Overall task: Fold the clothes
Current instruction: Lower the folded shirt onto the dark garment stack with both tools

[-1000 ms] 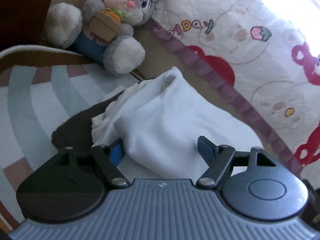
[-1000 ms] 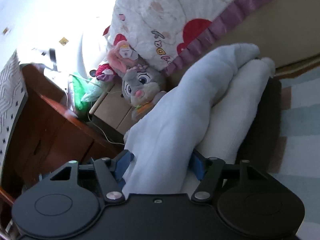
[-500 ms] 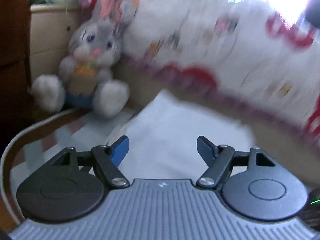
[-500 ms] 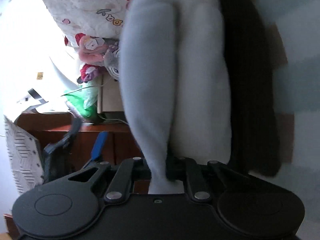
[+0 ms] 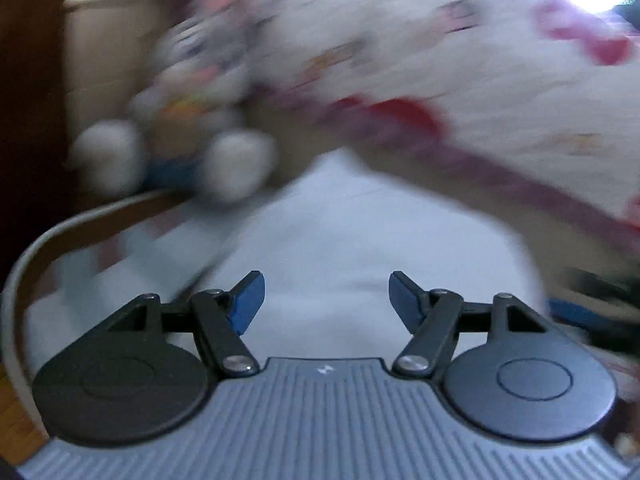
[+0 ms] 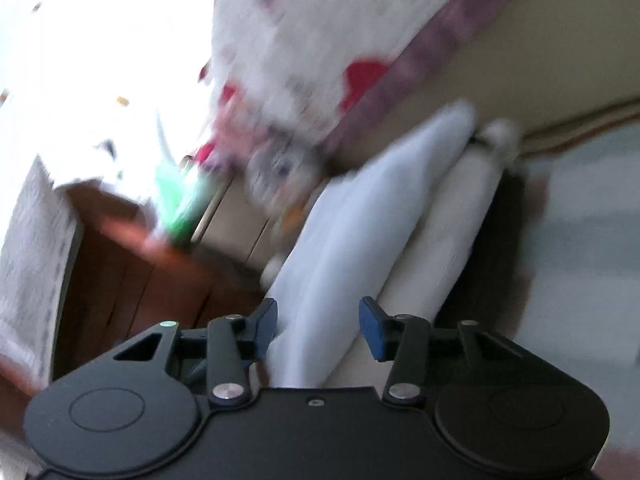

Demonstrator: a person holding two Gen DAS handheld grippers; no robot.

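Observation:
A white garment (image 5: 360,240) lies folded on the rug in front of my left gripper (image 5: 326,300). Its blue pads stand wide apart above the cloth without pressing it, and the jaws are closing slightly. In the right wrist view the same pale garment (image 6: 360,208) runs as a long fold between the jaws of my right gripper (image 6: 318,324), which are opening; the pads do not clamp it. Beside that fold lie a cream-white piece (image 6: 460,220) and a dark garment (image 6: 500,248). Both views are blurred by motion.
A plush rabbit (image 5: 180,120) sits at the back left against a beige box. A quilt with red prints (image 5: 440,40) hangs behind the clothes. The striped rug (image 6: 592,220) spreads to the right, and a brown wooden cabinet (image 6: 140,280) stands at the left.
The right gripper clamped the pale fold half a second ago and has let go, its jaws now apart. The left gripper has lifted and rolled, so the rabbit and quilt shifted in view.

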